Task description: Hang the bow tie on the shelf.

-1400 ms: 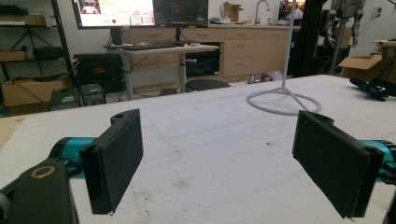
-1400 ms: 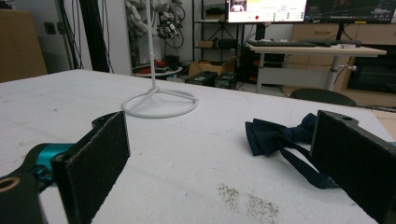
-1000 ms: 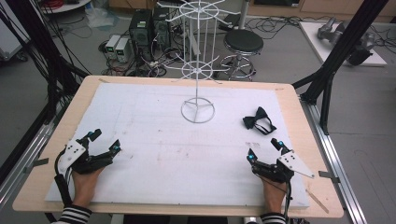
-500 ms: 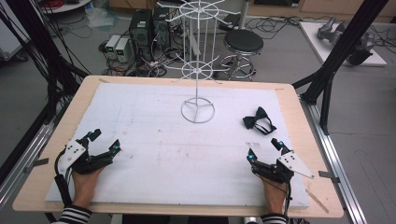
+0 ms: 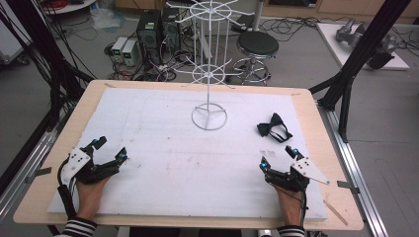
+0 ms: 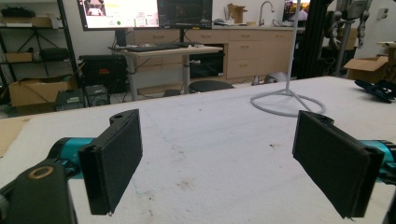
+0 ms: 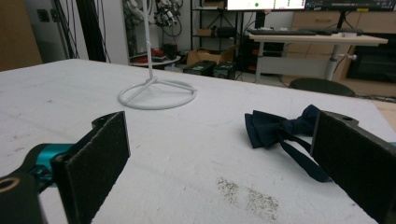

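Lab clutter sat behind the white tabletop (image 5: 163, 148). Wire stand (image 5: 209, 74) stood mid-far. Left gripper (image 5: 101, 160) and right gripper (image 5: 279, 165) rested at the near corners, jaws apart, empty. Dark bow tie (image 5: 274, 127) lay just ahead of the right gripper, nearer it, long axis crosswise.

**Nothing has moved in the last second**

Set against the earlier high views, no change shows. The left claw (image 5: 110, 148) at 8 o'clock on the tabletop (image 5: 163, 192) and the right claw (image 5: 277, 157) at 4 o'clock sit at the same spots, jaws spread as wide as before. The bow tie (image 5: 274, 127), at about 4 o'clock from the wire stand (image 5: 209, 117), has neither shifted nor turned.
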### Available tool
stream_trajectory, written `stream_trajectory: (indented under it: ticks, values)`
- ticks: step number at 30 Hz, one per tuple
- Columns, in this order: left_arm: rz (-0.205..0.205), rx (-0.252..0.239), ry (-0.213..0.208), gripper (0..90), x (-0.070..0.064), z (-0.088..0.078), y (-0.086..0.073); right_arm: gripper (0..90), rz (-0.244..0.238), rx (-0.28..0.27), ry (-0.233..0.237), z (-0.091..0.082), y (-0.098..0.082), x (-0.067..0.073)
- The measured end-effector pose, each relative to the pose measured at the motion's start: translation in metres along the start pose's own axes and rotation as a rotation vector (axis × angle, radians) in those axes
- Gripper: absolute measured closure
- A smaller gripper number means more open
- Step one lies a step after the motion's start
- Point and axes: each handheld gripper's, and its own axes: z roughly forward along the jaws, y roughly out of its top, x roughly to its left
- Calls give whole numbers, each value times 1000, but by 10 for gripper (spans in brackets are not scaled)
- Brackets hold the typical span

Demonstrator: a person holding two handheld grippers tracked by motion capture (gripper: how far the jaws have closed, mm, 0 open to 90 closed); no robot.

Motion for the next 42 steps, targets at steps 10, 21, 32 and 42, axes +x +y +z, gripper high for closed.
stream_trajectory:
  ticks: [10, 21, 32, 42]
  values:
    - [0, 3, 2, 164, 0, 0, 0, 38, -16, 38, 19, 5, 15, -6]
    - [2, 1, 5, 164, 0, 0, 0, 39, 1, 145, 50, 19, 42, -21]
    - [-2, 4, 5, 164, 0, 0, 0, 40, -17, 272, 76, 43, 57, -35]
    - [-1, 5, 6, 164, 0, 0, 0, 45, -56, 363, 68, 59, 66, -46]
